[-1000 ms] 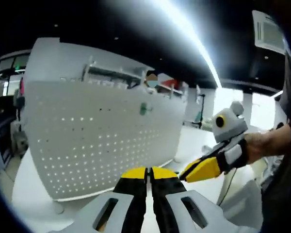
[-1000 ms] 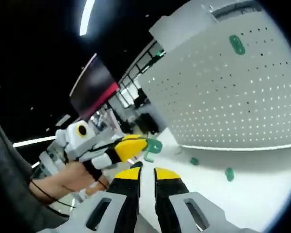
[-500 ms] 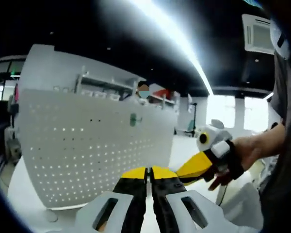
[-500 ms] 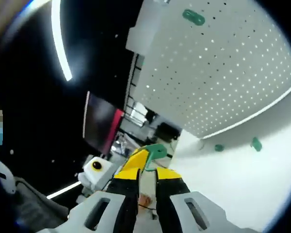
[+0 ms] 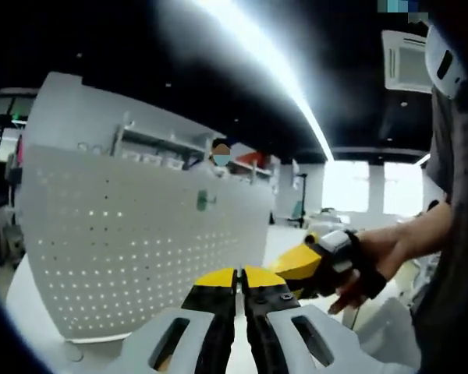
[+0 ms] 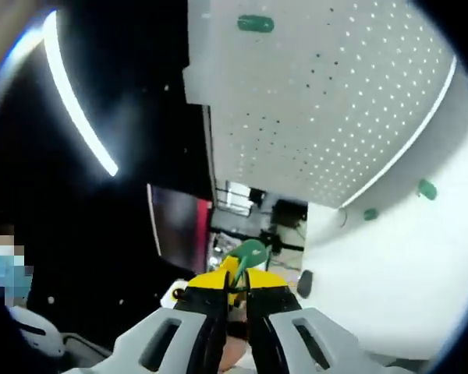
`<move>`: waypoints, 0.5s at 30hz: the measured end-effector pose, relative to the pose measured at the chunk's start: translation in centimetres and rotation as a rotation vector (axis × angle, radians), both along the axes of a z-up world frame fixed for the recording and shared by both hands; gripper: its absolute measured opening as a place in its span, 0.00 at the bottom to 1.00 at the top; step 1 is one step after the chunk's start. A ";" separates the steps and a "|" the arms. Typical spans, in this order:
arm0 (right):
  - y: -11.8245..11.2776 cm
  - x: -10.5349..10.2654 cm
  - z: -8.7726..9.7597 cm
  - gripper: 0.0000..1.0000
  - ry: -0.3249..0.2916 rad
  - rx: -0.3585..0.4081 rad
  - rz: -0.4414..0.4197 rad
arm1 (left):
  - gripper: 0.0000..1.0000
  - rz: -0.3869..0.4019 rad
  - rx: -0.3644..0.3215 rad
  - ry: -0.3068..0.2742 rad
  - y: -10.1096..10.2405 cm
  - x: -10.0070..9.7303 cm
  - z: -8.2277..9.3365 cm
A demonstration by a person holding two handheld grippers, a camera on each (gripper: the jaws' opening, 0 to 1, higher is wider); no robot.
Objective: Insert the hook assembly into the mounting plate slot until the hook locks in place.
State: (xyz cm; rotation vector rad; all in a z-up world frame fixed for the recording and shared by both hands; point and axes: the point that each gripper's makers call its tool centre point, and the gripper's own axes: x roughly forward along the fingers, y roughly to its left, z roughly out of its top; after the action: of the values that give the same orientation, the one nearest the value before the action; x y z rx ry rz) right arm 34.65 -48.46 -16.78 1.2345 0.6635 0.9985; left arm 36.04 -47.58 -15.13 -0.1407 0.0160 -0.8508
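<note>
A white pegboard plate (image 5: 140, 241) stands upright on the white table (image 6: 405, 265), with one green hook (image 5: 205, 201) hanging in it high up. My left gripper (image 5: 235, 276) is shut, nothing showing between its yellow tips, a short way in front of the board. My right gripper (image 5: 296, 262) reaches in from the right in a person's hand (image 5: 374, 257), its tip close beside the left one's. In the right gripper view the pegboard (image 6: 320, 101) and its mounted hook (image 6: 255, 23) are at the top, and my right gripper (image 6: 236, 282) is shut on a green hook (image 6: 248, 253) that sticks out past its tips.
Two loose green hooks (image 6: 427, 188) (image 6: 370, 213) lie on the table near the board's foot. A shelf (image 5: 148, 140) runs behind the board's top edge. A dark screen (image 6: 175, 226) and office furniture stand beyond the table.
The right gripper has moved left, closer to the left gripper's tips, and its jaws have narrowed on the green hook. The right gripper view has rolled, so the pegboard shifted in it.
</note>
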 end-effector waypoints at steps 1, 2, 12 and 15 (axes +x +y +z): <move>0.0 0.0 0.0 0.05 0.016 0.013 0.000 | 0.02 -0.001 -0.004 0.002 0.0 0.0 0.0; -0.1 0.1 0.0 0.05 0.044 0.036 -0.006 | 0.02 -0.002 -0.012 0.006 0.0 0.0 -0.1; -0.4 0.4 -0.6 0.00 0.100 0.083 -0.020 | 0.03 -0.023 -0.034 0.019 -0.1 -0.3 -0.4; -0.5 0.3 -0.7 0.00 0.086 0.064 -0.018 | 0.04 -0.027 -0.031 0.027 -0.2 -0.3 -0.6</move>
State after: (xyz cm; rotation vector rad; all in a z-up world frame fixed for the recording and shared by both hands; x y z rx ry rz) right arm 34.98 -48.93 -17.50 1.3433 0.6907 0.9628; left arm 35.77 -47.83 -15.70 -0.1809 0.0301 -0.8765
